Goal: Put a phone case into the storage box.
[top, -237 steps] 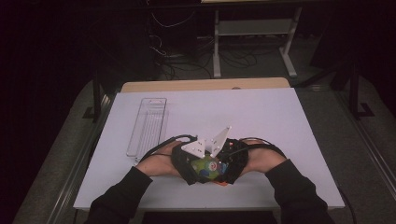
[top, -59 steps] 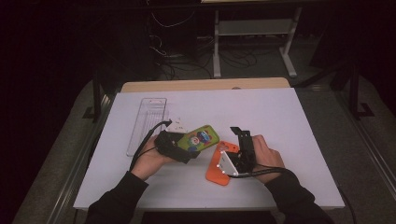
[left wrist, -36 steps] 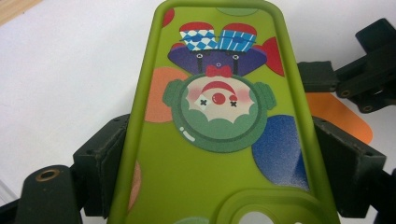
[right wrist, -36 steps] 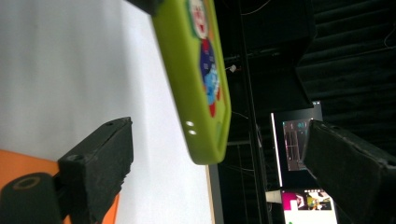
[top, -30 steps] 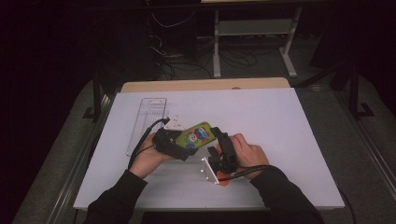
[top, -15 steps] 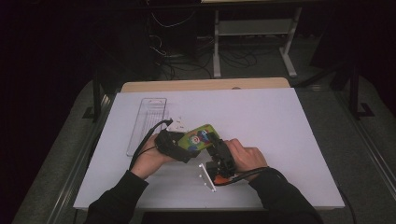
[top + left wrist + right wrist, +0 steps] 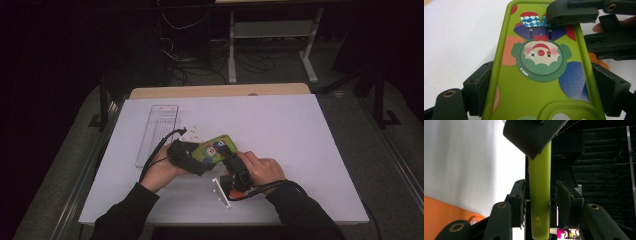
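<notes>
The left tongs (image 7: pixel 541 82) pinch the green phone case (image 7: pixel 541 75); the right tongs (image 7: pixel 537 202) have just been closing around its edge, with a gap remaining.

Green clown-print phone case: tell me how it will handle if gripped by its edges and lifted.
The green clown-print phone case looks like thin moulded shell, so probably light. Its rounded matte rim suggests soft rubbery material, likely grippy, perhaps flexing under squeeze. The left hand-held gripper clamps its sides without visible bowing, so it seems fairly stiff.

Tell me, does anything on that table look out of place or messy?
A few small white bits lie scattered loose on the white table, between the clear tray and the green phone case; what they are is unclear. Nothing looks damaged.
</notes>
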The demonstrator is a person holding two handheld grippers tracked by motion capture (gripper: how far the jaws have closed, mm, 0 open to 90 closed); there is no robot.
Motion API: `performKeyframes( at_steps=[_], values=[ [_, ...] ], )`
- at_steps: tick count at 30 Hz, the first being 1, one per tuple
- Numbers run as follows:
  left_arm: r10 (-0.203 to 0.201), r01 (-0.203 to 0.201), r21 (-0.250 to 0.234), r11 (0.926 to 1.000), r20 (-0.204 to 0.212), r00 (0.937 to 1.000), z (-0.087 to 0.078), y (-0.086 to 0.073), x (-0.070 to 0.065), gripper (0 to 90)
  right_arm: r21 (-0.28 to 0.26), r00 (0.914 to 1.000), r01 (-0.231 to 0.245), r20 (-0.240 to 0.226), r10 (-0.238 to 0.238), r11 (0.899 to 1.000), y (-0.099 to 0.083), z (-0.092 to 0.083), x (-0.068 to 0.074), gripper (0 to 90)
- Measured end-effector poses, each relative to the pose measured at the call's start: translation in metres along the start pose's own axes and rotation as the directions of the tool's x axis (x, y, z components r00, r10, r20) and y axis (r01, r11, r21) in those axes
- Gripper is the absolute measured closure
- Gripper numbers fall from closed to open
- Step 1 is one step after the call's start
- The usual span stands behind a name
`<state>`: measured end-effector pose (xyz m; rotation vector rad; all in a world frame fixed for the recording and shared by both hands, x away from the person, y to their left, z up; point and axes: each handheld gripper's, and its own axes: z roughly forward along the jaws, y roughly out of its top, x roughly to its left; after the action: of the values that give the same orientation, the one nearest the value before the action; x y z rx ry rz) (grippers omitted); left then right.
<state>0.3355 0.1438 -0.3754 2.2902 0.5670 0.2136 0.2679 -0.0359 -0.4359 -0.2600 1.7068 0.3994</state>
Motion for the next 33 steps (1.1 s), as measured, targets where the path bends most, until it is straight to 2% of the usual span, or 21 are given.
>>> performKeyframes(
  at_steps=[3, 8, 9, 13, 14, 15, 22, 28, 30, 33],
  values=[
    [0.007, -0.007, 0.007, 1.0, 0.004, 1.0, -0.0003, 0.0006, -0.0004, 15.2, -0.002, 0.9998, 0.016, -0.009, -0.016, 1.0, -0.0003, 0.0001, 0.0001, 63.4],
    [-0.002, 0.002, 0.001, 1.0, 0.01, 1.0, 0.0006, 0.0003, -0.0011, 15.2, -0.002, 0.9997, 0.02, -0.014, -0.02, 1.0, -0.0011, -0.0001, 0.0002, 70.3],
    [0.01, -0.01, 0.012, 0.9999, 0.009, 0.9999, 0.0002, 0.0003, -0.0004, 15.2, -0.002, 0.9997, 0.019, -0.014, -0.019, 1.0, -0.0011, -0.0001, 0.0, 71.7],
    [-0.002, 0.002, 0.004, 1.0, 0.012, 0.9999, 0.0009, 0.0001, -0.0006, 15.1, 0.007, 0.9997, 0.02, -0.017, -0.019, 1.0, -0.0003, -0.0006, 0.0012, 74.1],
    [-0.023, 0.023, -0.012, 0.9997, 0.017, 0.9996, 0.0018, -0.0001, -0.0018, 15.1, 0.008, 0.9996, 0.024, -0.016, -0.024, 1.0, 0.0, -0.0006, 0.0014, 74.6],
    [-0.005, 0.005, 0.001, 1.0, 0.017, 0.9999, 0.0008, -0.0001, -0.0002, 15.1, 0.012, 0.9996, 0.023, -0.015, -0.023, 1.0, 0.0005, -0.0008, 0.0017, 74.9],
    [-0.006, 0.006, -0.004, 1.0, 0.023, 0.9997, 0.0007, -0.0007, 0.0, 14.7, 0.013, 0.9995, 0.024, -0.019, -0.023, 1.0, 0.0008, -0.0015, 0.0013, 75.7],
    [-0.02, 0.021, -0.032, 0.9993, 0.033, 0.9992, 0.0015, -0.0036, 0.0003, 13.6, 0.006, 0.9994, 0.025, -0.023, -0.024, 1.0, 0.0004, -0.0017, 0.0007, 75.9],
    [-0.02, 0.021, -0.031, 0.9993, 0.029, 0.9994, 0.0017, -0.0035, 0.0013, 12.2, 0.012, 0.9997, 0.009, -0.023, -0.009, 1.0, 0.0005, -0.0023, 0.0003, 75.9],
    [-0.026, 0.027, -0.04, 0.9988, 0.041, 0.9988, 0.0014, -0.0034, 0.0006, 3.6, 0.024, 0.999, 0.013, -0.042, -0.012, 1.0, -0.0007, -0.0023, -0.0015, 75.9]
  ],
)
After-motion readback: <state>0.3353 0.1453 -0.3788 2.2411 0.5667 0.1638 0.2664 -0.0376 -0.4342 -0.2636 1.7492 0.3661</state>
